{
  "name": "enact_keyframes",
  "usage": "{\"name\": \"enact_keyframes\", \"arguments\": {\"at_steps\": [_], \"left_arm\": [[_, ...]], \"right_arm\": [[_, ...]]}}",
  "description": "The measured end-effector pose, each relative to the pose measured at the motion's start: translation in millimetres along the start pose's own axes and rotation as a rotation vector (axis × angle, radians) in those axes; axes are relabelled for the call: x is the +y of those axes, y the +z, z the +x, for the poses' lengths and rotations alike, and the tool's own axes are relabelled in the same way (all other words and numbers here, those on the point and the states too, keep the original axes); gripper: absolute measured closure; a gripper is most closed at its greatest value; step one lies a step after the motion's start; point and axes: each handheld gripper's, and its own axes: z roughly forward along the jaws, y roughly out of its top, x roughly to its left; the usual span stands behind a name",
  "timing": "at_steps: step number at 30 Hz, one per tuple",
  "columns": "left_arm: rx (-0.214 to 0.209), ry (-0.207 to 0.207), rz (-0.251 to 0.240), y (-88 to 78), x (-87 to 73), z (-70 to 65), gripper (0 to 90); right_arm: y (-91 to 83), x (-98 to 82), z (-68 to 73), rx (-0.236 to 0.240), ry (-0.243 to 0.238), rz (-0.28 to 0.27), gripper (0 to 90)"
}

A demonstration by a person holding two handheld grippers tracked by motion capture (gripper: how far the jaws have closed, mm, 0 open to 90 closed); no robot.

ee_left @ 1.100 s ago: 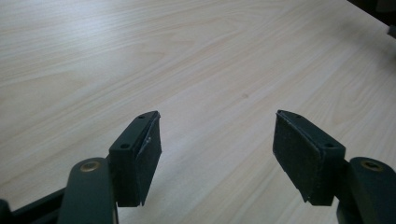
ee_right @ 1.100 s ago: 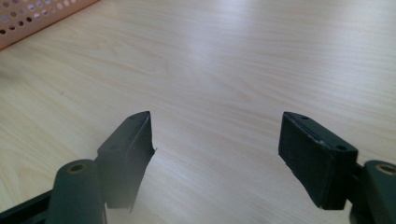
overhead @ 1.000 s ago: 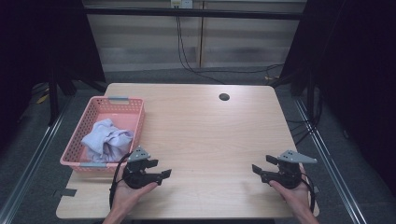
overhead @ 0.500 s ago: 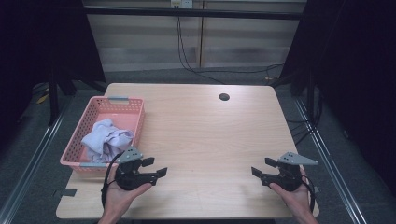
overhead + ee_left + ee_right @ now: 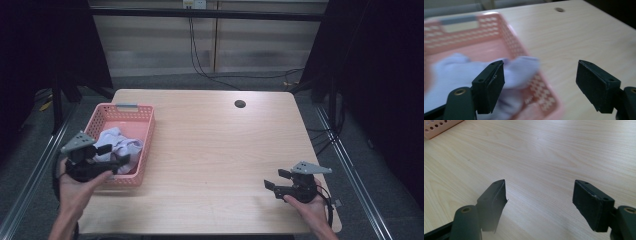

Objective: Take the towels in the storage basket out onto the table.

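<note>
While the left tongs [image 5: 114, 155] hung over the near end of the pink basket [image 5: 126, 111], their jaws had just been opening wider, nothing pinched between them, evidently poised to take the crumpled pale cloth [image 5: 117, 144] lying inside it. Well apart, the right tongs [image 5: 273, 180] rested gaping and empty on the tabletop [image 5: 210, 145], seemingly waiting.

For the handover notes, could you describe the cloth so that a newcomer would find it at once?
Start at the wooden table and go to the pink basket at its left edge. The cloth lies crumpled inside: pale lilac, soft, the basket's sole content.
</note>
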Motion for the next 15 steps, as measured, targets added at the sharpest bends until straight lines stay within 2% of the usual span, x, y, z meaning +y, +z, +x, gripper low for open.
{"name": "enact_keyframes", "arguments": {"at_steps": [1, 2, 4, 5, 9, 14, 15], "left_arm": [[0.039, -0.022, 0.006, -3.3, 3.6, 21.5, 21.0], [0.039, -0.022, 0.006, -3.3, 3.6, 21.5, 20.2], [0.075, -0.065, 0.032, 1.0, 2.0, 44.4, 19.0], [0.075, -0.065, 0.032, 1.0, 2.0, 44.4, 18.5], [0.081, -0.083, 0.094, 9.4, -5.2, 72.2, 18.6], [0.072, -0.081, 0.134, 16.9, -9.7, 86.4, 16.1], [0.053, -0.089, 0.147, 22.5, -12.0, 91.5, 15.8]], "right_arm": [[0.3, 0.1, 0.2, 0.003, -0.005, -0.003, 26.8], [0.3, 0.1, 0.2, 0.003, -0.005, -0.003, 26.8], [1.3, 0.1, 0.4, 0.004, -0.009, 0.000, 25.9], [1.3, 0.1, 0.4, 0.004, -0.009, 0.000, 25.9], [2.6, -0.1, 0.1, 0.010, -0.007, 0.009, 25.6], [3.1, -0.3, 0.8, 0.014, -0.018, 0.013, 25.5], [3.8, -0.2, 1.1, 0.016, -0.014, 0.014, 24.6]]}}
